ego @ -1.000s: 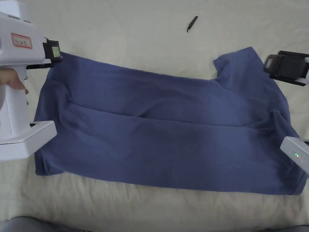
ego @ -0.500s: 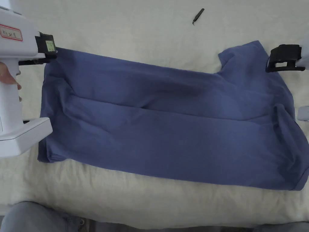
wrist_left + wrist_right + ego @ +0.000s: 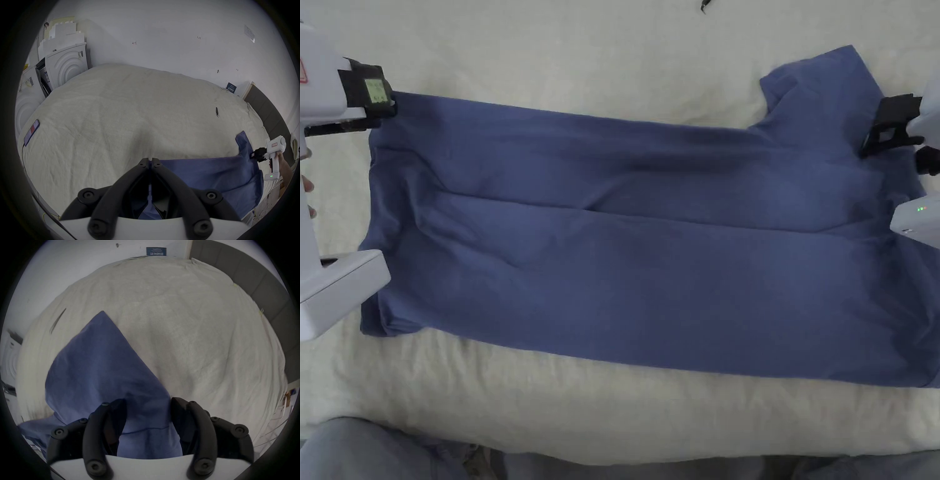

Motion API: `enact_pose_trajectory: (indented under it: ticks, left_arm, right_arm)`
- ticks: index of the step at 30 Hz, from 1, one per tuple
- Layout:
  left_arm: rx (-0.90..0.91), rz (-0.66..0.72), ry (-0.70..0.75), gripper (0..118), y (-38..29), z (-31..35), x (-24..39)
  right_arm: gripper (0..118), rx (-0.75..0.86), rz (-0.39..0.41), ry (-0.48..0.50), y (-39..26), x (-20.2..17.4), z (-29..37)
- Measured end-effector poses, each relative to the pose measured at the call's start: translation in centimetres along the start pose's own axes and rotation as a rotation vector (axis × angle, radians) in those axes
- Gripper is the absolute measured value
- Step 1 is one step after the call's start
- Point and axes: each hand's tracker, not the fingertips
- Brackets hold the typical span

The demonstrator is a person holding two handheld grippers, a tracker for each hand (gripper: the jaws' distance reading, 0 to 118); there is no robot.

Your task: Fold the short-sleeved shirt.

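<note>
Cream bedcover [image 3: 625, 50], shirt [image 3: 650, 262] corner between left fingers [image 3: 142, 164]

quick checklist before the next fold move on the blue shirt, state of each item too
1. Left gripper shut on the far hem corner of the blue short-sleeved shirt: ok.
2. Right gripper gripping cloth: not ok, jaws open around the sleeve.
3. Shirt body lying flat on the cream bedcover: not ok, long creases.
4. Small black tool apart from the shirt: ok.
5. Near-right corner's lie: cannot tell.
</note>
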Motion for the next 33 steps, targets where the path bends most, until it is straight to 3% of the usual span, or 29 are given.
enact_pose_trajectory:
  ticks: [2,4,6,8,12,15,17,27,33]
  left_arm:
    - [-0.007,0.009,-0.003,0,0.0,-0.5,-0.2]
    - [-0.012,0.020,-0.007,0,0.0,-0.8,-0.2]
    - [-0.019,0.019,-0.010,0,-0.1,-0.9,-0.1]
    - [-0.022,0.003,0.000,0,-0.1,-1.0,0.1]
    - [-0.017,0.001,0.000,0,0.1,-1.3,-0.3]
    - [0.001,0.015,-0.002,0,0.0,-0.3,-0.8]
    - [0.012,0.026,-0.003,0,0.0,0.5,-1.2]
    - [0.044,0.059,0.009,0,-1.7,3.7,-4.4]
    - [0.040,0.091,0.010,0,-4.3,5.6,-5.9]
  right_arm:
    - [2,0.002,0.026,-0.025,0.2,-0.1,0.2]
    - [2,0.029,0.071,-0.038,0.3,-0.3,0.8]
    - [2,0.034,0.063,-0.018,0.3,-0.3,1.2]
    - [2,0.066,0.137,-0.020,-0.4,-0.5,2.1]
    - [2,0.136,0.144,0.017,-1.5,0.2,5.1]
    - [2,0.200,0.117,0.122,-2.3,1.0,8.2]
    - [2,0.242,0.143,0.145,-3.1,1.1,10.4]
    - [2,0.388,0.203,0.192,-9.2,4.0,18.5]
    - [2,0.415,0.227,0.200,-14.3,6.9,20.0]
